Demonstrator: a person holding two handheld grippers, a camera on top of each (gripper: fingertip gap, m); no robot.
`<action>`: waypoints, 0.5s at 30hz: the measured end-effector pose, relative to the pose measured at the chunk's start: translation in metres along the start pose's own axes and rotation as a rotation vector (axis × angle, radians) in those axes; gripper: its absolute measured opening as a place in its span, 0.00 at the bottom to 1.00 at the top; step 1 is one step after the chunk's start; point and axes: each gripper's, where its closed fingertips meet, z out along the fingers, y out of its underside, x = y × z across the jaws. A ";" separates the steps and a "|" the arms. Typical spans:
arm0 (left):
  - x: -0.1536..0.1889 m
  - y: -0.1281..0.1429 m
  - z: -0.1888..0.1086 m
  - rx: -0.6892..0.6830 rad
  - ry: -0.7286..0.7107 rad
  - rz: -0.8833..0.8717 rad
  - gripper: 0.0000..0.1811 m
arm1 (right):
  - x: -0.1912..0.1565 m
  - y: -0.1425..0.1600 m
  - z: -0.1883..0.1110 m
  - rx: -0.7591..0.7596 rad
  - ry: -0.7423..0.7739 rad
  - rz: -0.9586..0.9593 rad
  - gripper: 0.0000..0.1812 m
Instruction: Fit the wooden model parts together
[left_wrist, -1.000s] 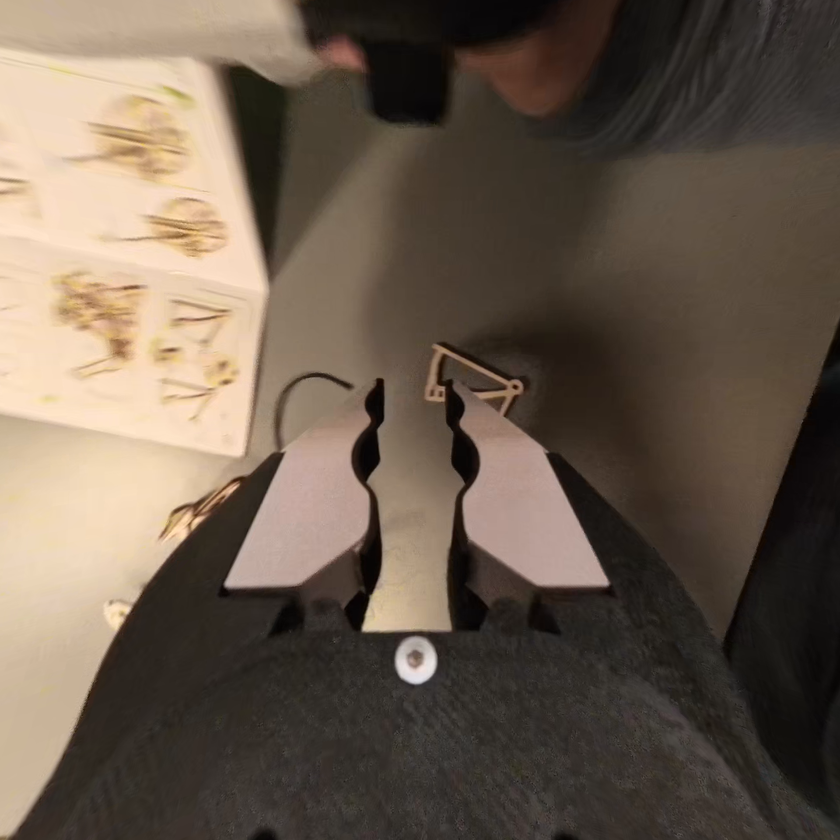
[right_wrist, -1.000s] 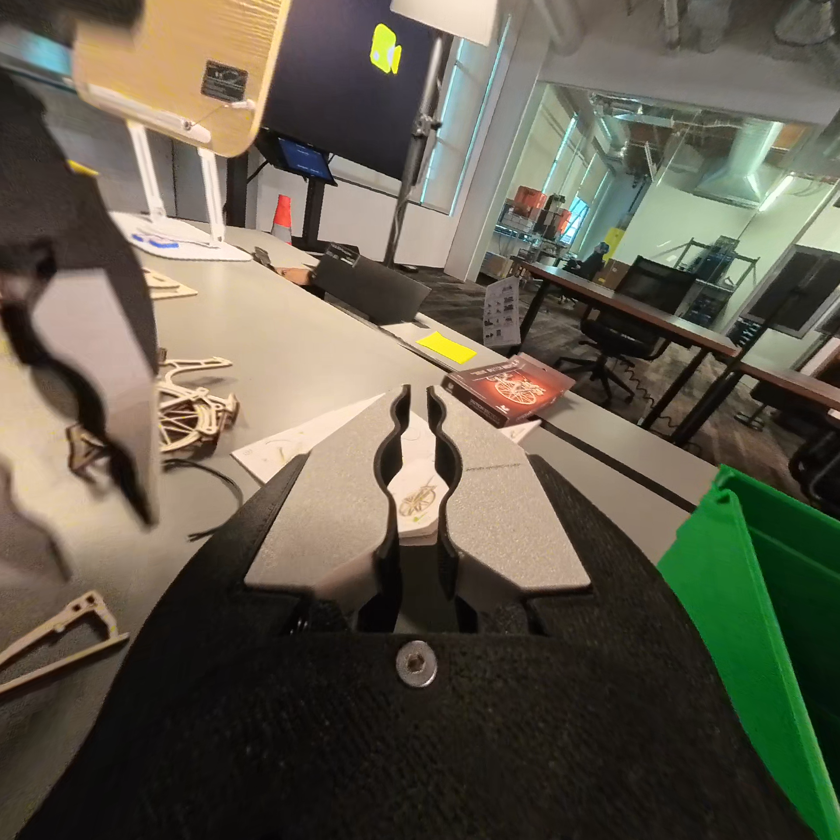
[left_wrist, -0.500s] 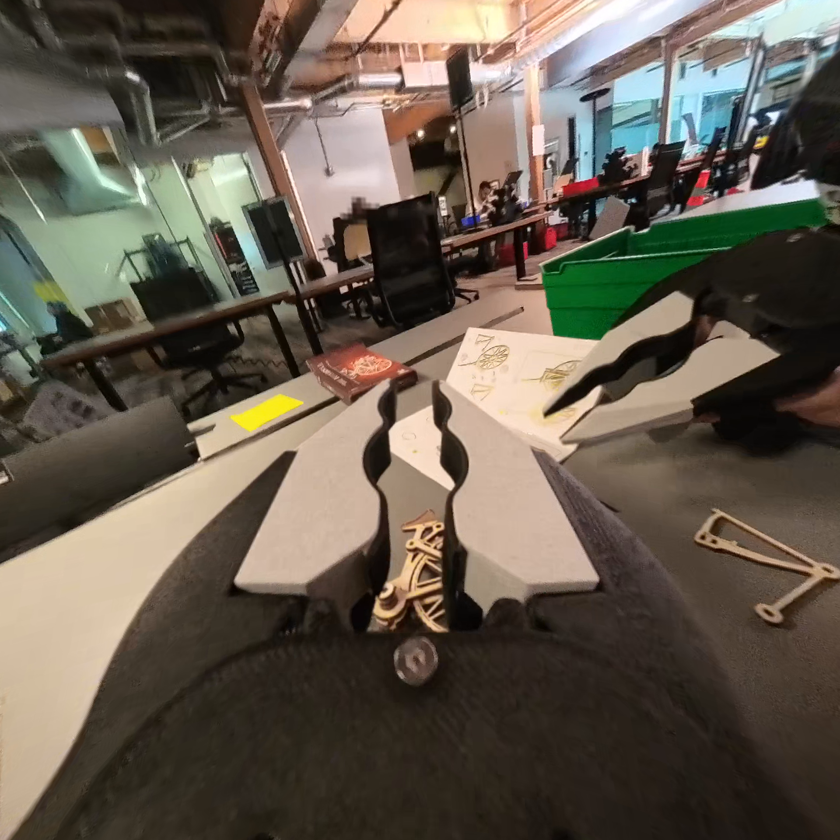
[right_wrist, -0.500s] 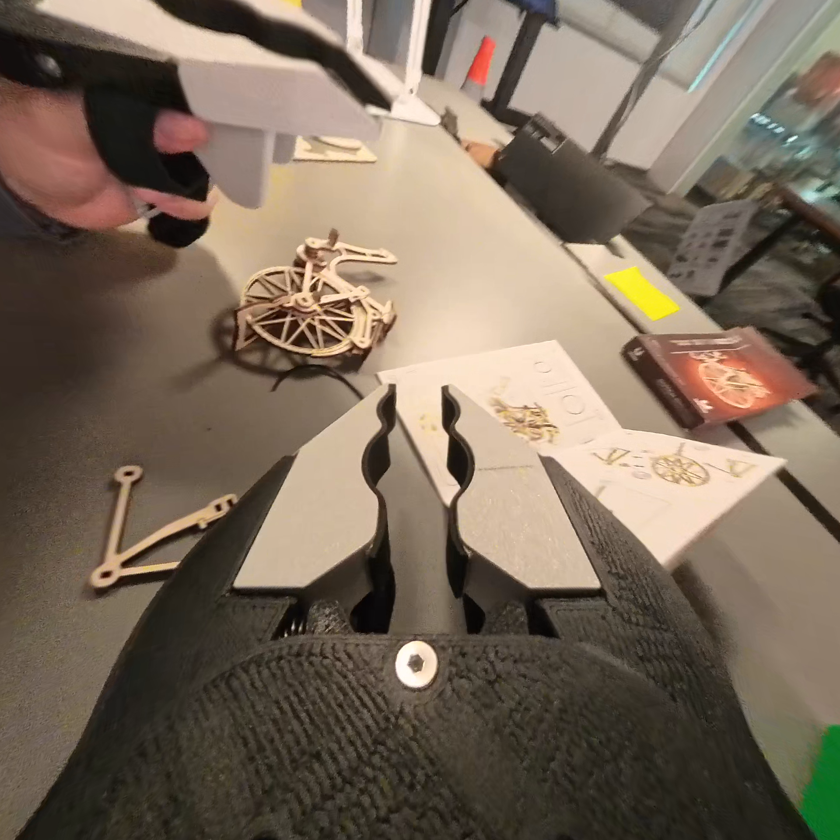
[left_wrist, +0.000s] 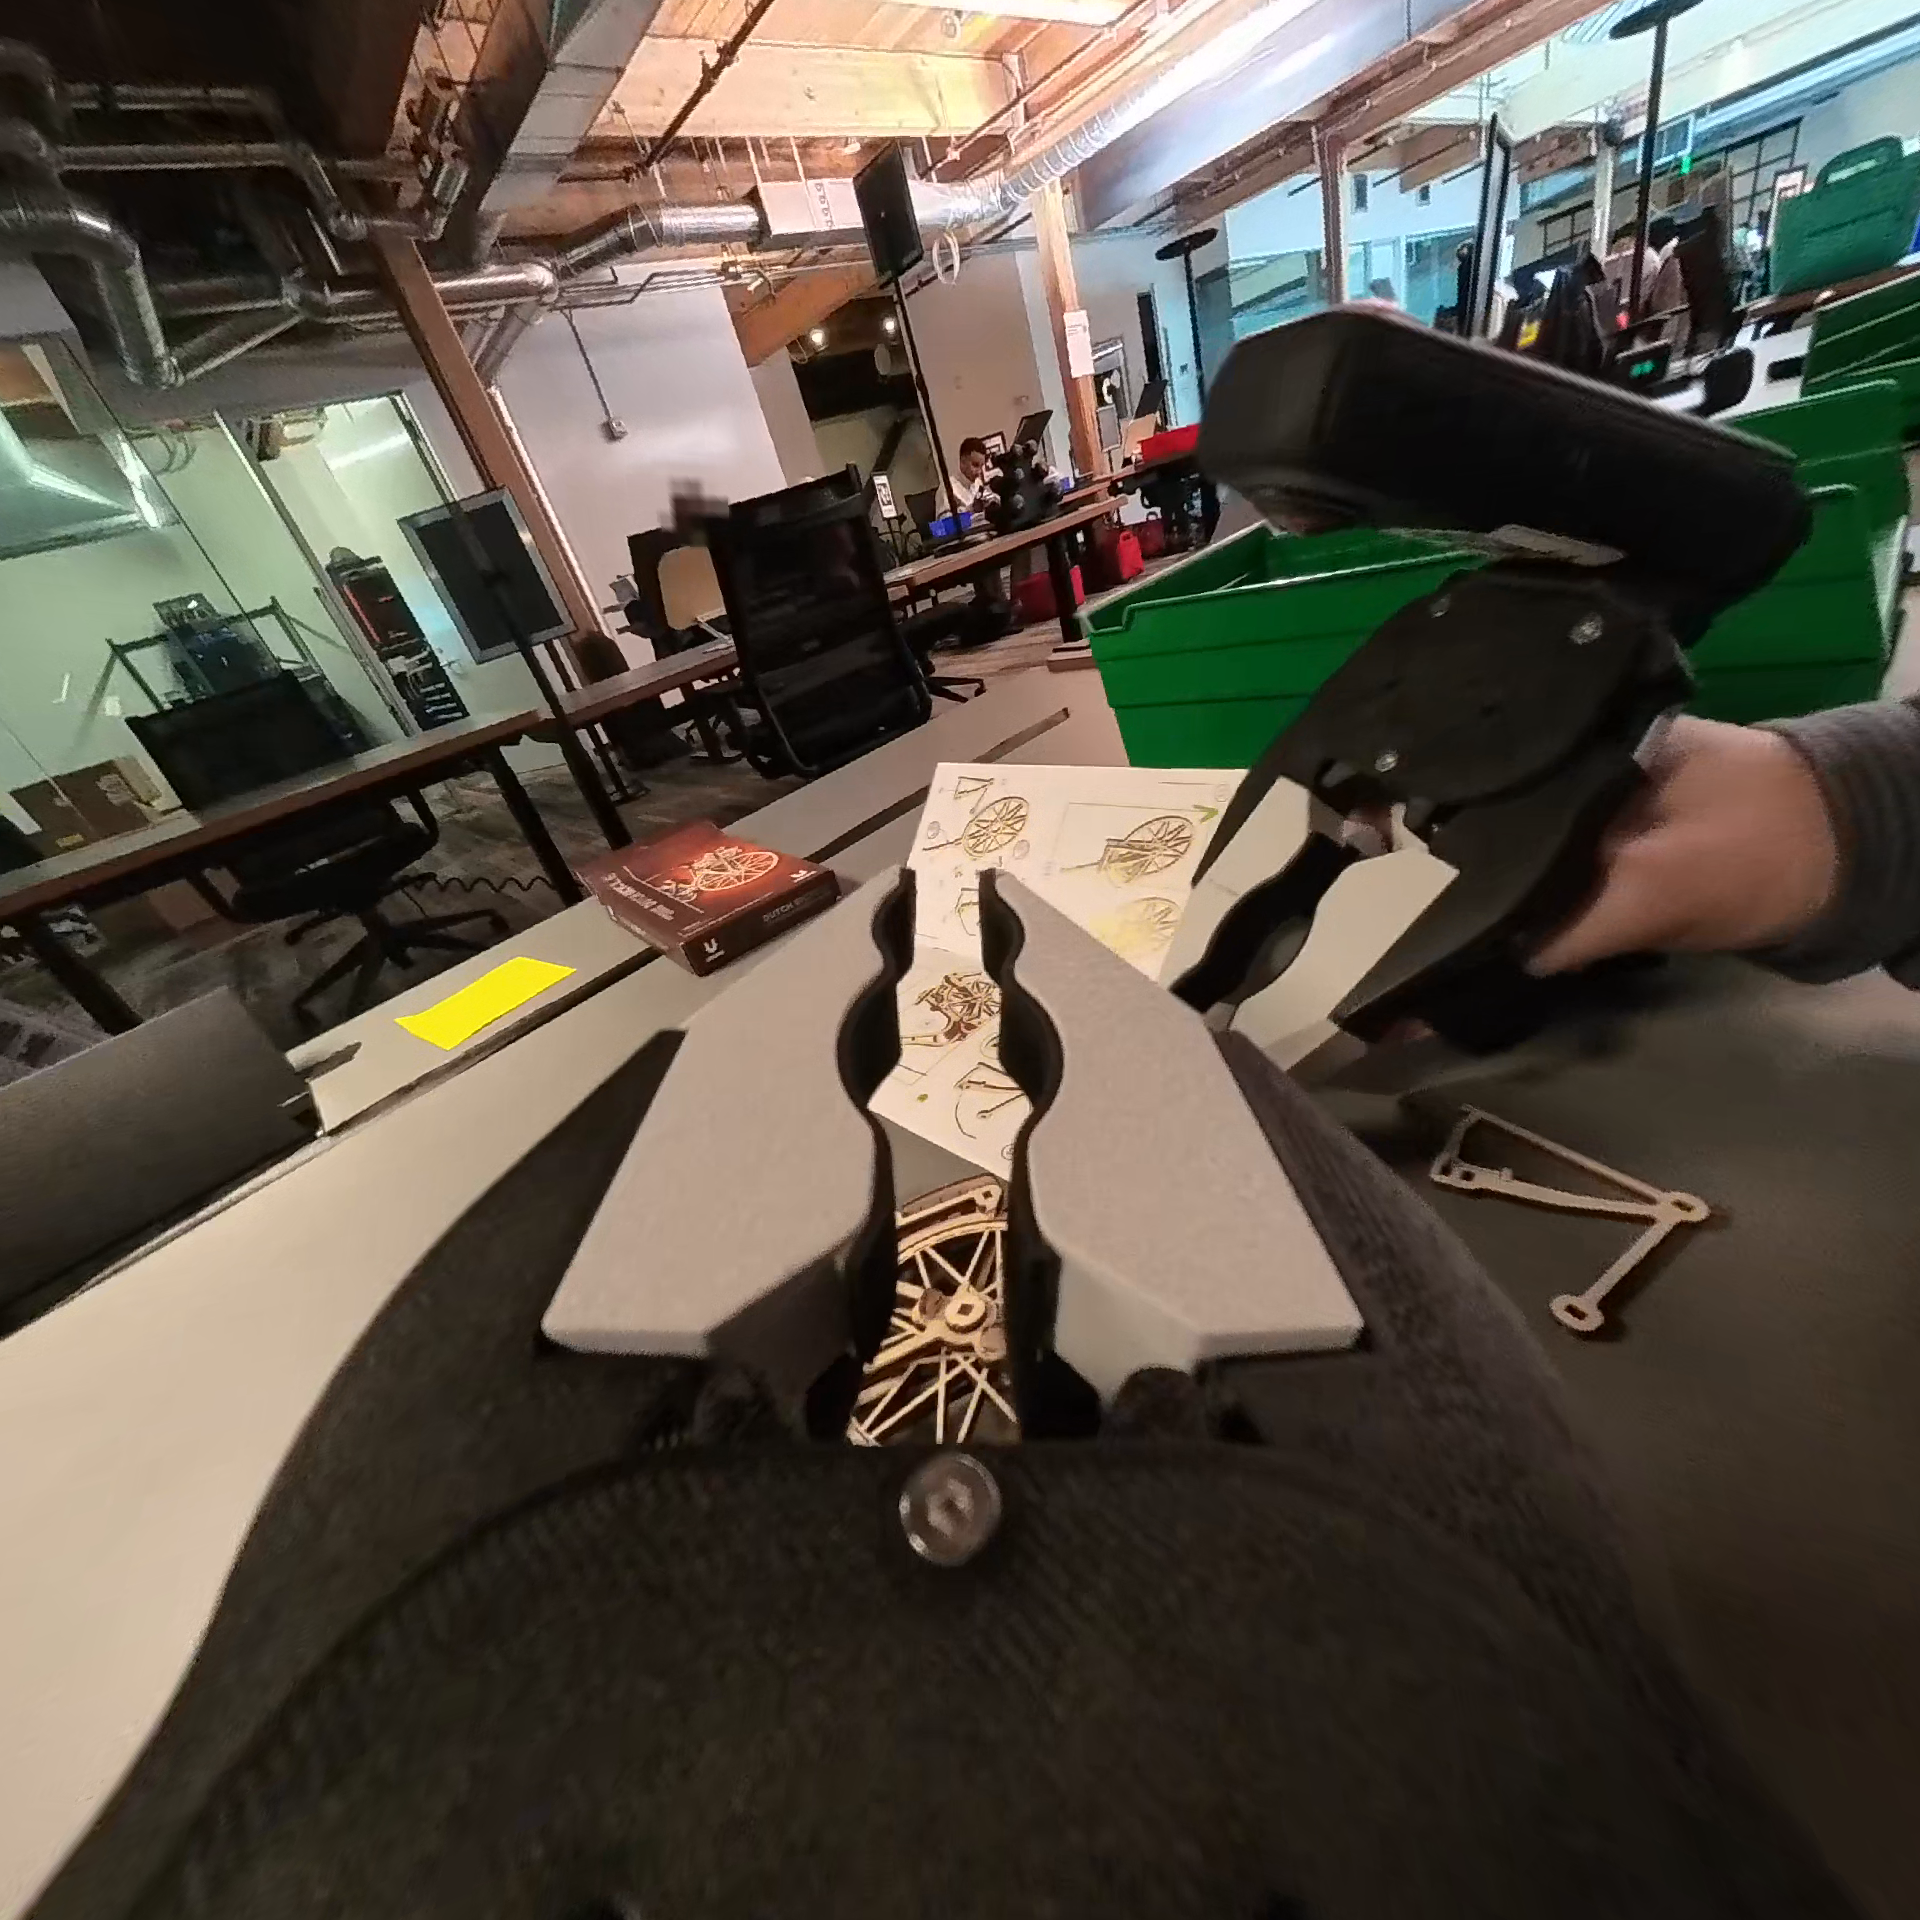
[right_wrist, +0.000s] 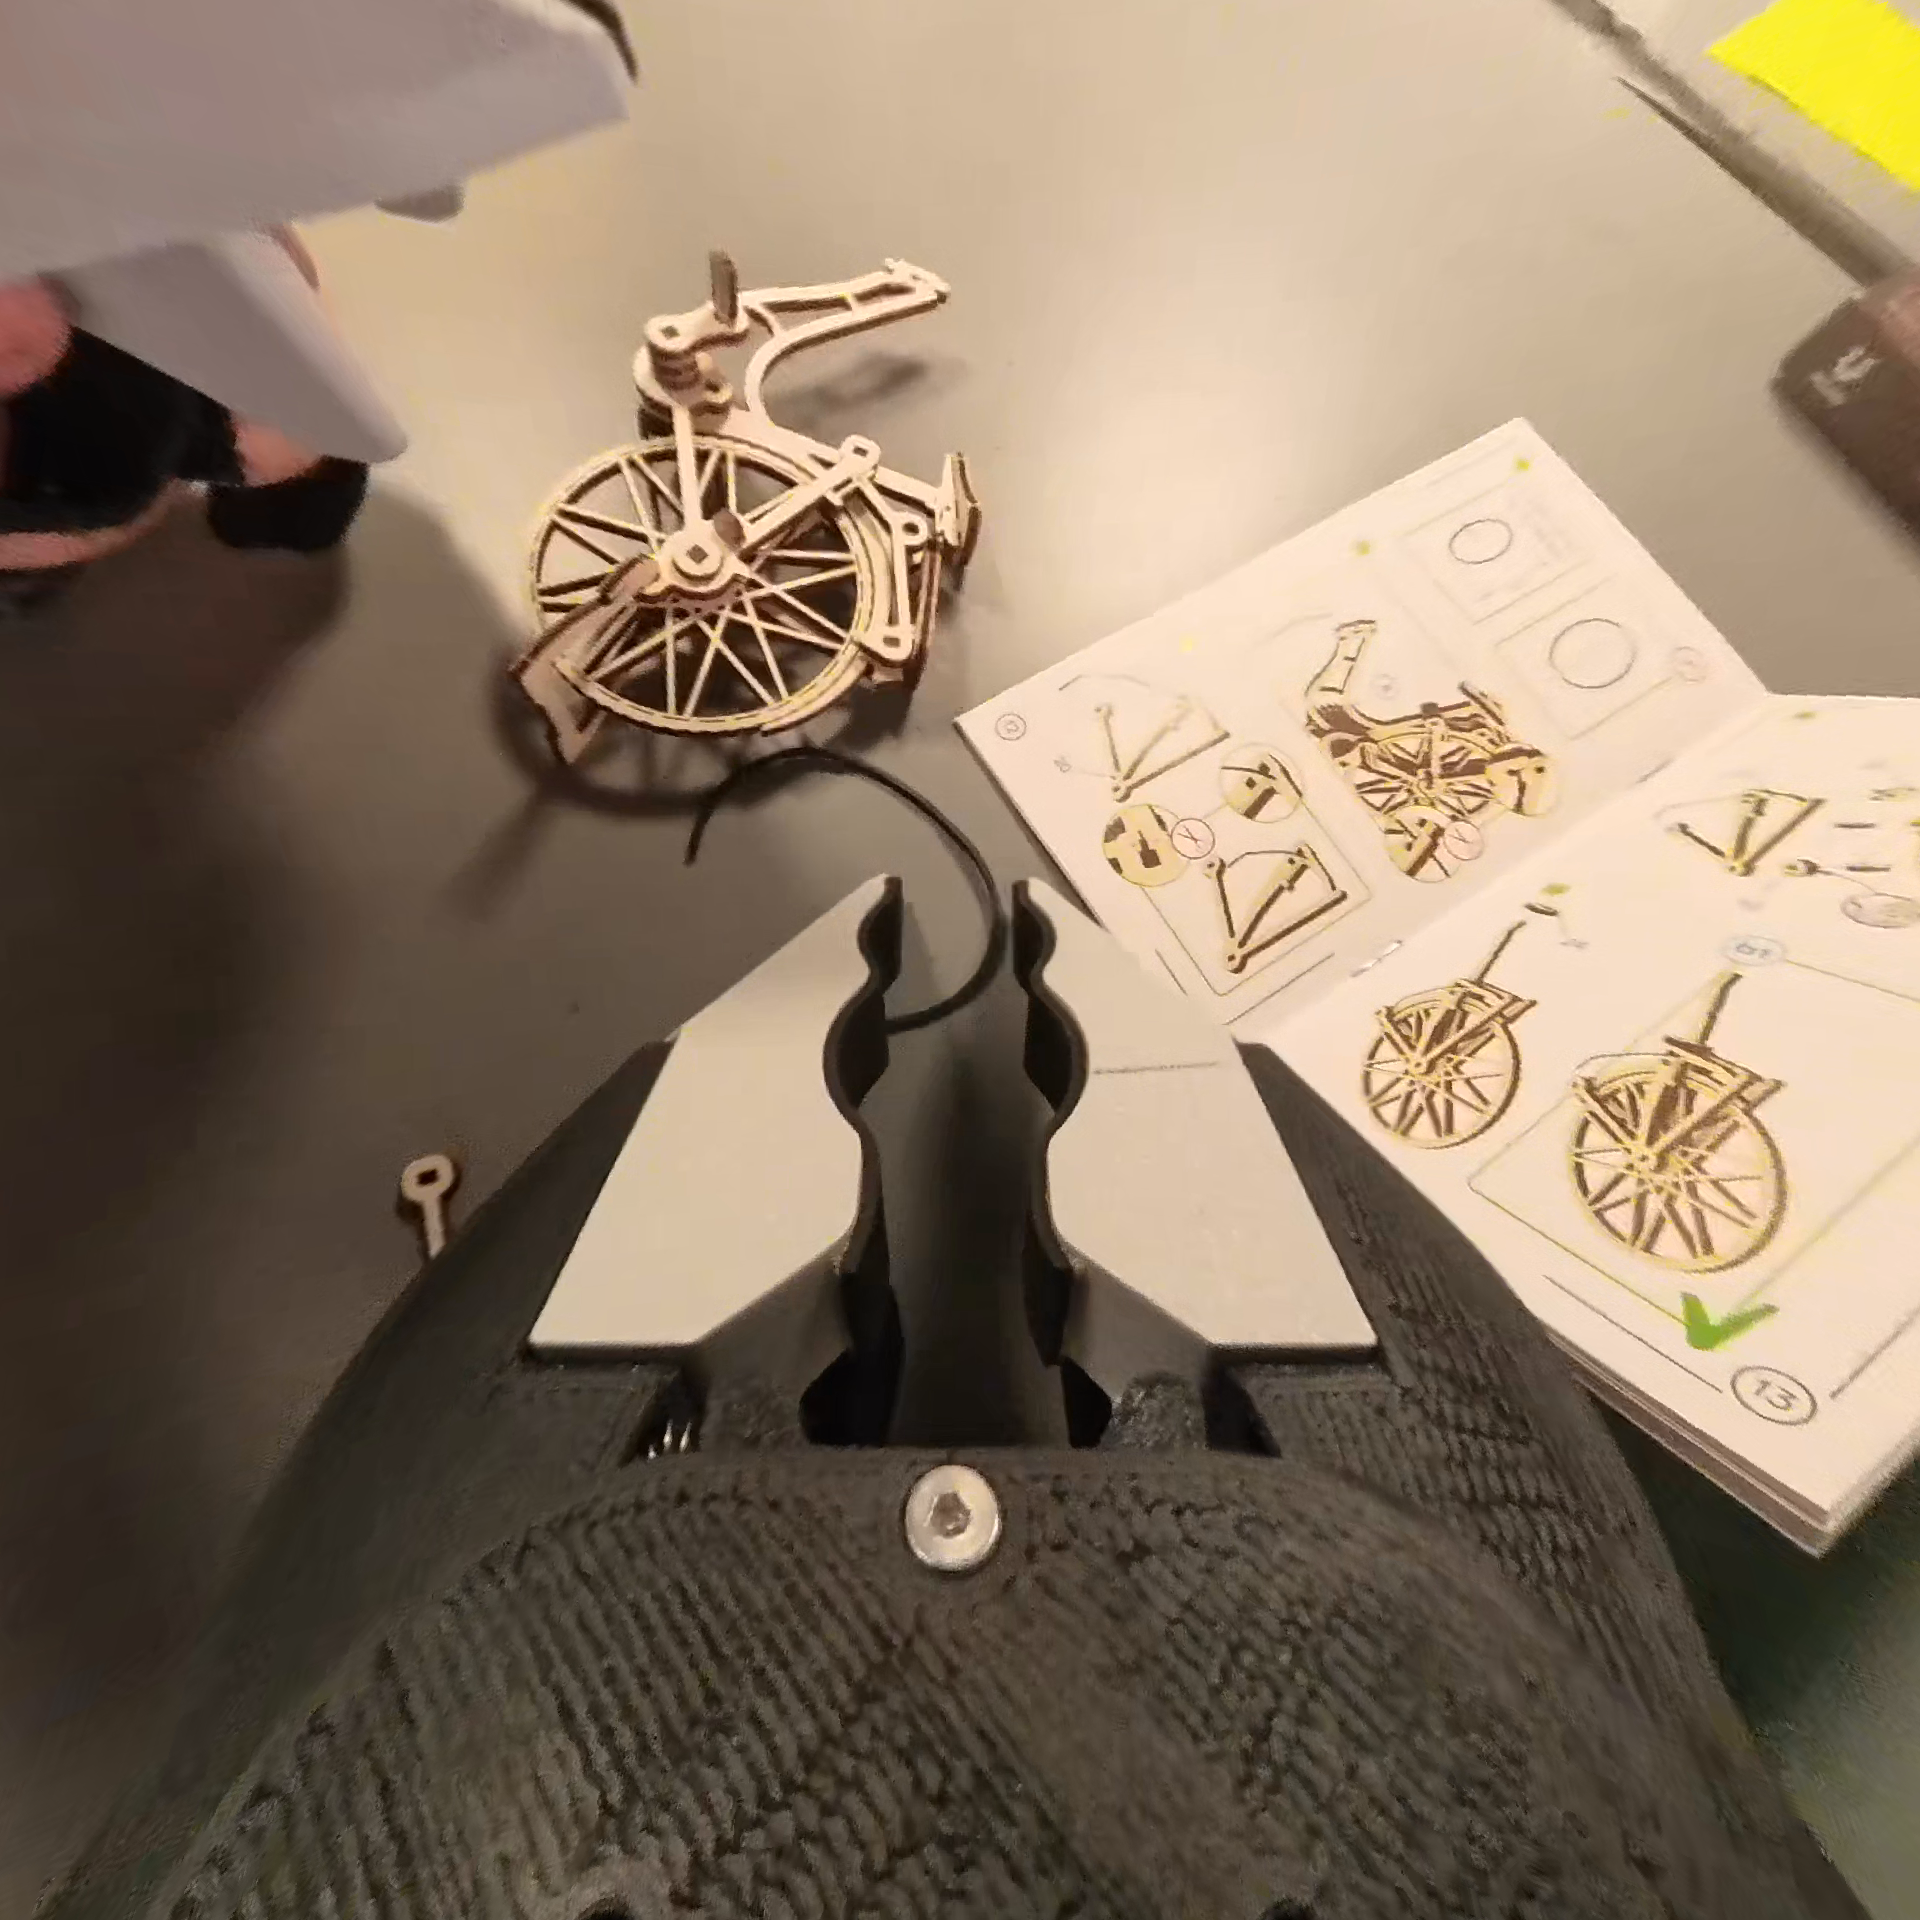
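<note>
A part-built wooden wheel model (right_wrist: 727, 561) lies on the grey table (right_wrist: 1195, 260). It also shows below my left gripper, between the finger bases (left_wrist: 940, 1309). A flat triangular wooden part (left_wrist: 1558, 1195) lies to the right, and its ring end (right_wrist: 428, 1195) shows beside my right gripper. My left gripper (left_wrist: 943, 878) is open and empty, and hovers over the model. Its blurred fingers (right_wrist: 260, 125) show at top left of the right wrist view. My right gripper (right_wrist: 956, 888) is open and empty, and points down just short of the model. A hand (left_wrist: 1714, 862) holds it.
An open instruction booklet (right_wrist: 1455, 883) lies right of the model. A thin black cord (right_wrist: 894, 831) curls in front of my right fingertips. A dark box (left_wrist: 717, 894) and a yellow note (left_wrist: 483, 997) lie farther off. Green bins (left_wrist: 1247, 644) stand at the table's far right. My right fingertips sit around 11 cm from my left ones.
My left gripper has swung up from facing the table to looking level across the room. My right gripper has tilted down over the model and booklet. Both stay empty.
</note>
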 end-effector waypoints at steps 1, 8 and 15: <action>-0.002 0.000 0.000 0.000 -0.004 -0.010 0.06 | 0.001 0.001 0.000 -0.005 0.011 0.003 0.11; -0.005 0.003 0.000 -0.010 -0.001 -0.057 0.06 | 0.006 0.003 -0.001 0.000 -0.006 0.092 0.04; -0.006 0.004 -0.002 -0.017 -0.009 -0.041 0.05 | 0.007 0.005 -0.005 -0.001 -0.008 0.052 0.00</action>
